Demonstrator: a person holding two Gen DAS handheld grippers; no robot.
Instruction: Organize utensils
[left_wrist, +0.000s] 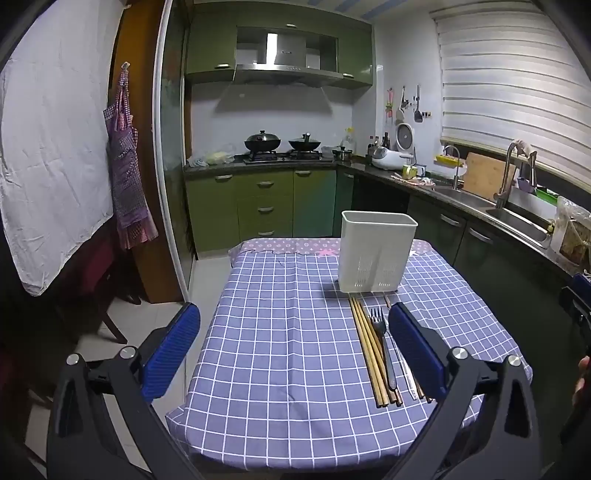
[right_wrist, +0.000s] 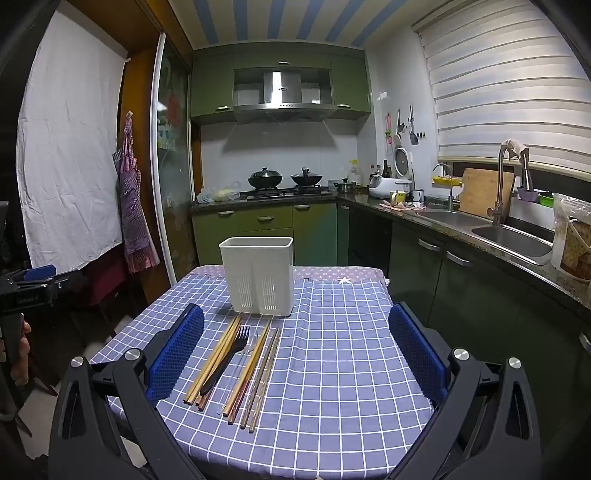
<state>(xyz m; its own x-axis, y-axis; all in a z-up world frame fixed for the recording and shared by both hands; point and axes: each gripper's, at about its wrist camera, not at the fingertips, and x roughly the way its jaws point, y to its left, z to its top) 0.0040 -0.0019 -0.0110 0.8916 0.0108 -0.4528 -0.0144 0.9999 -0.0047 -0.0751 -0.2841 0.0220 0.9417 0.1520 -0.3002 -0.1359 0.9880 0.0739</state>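
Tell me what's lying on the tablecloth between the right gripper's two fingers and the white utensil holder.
Chopsticks, a black fork and a clear utensil lie side by side before the white utensil holder, inside the open right gripper; clearest in the right wrist view.

Two wrist cameras above the near edge of the checked surface (left_wrist: 280, 332), both facing the kitchen's far wall.

Each view looks forward and slightly downward between its own blue fingers (left_wrist: 173, 347) (right_wrist: 417, 347). From the left wrist, the white utensil holder (left_wrist: 376, 254) and the chopsticks (left_wrist: 369, 350) lie toward the right finger; from the right wrist, the holder (right_wrist: 258, 277) and chopsticks (right_wrist: 221, 362) sit toward the left finger. Both views share the surface, the stove (left_wrist: 282, 155) and the sink (right_wrist: 513, 240).
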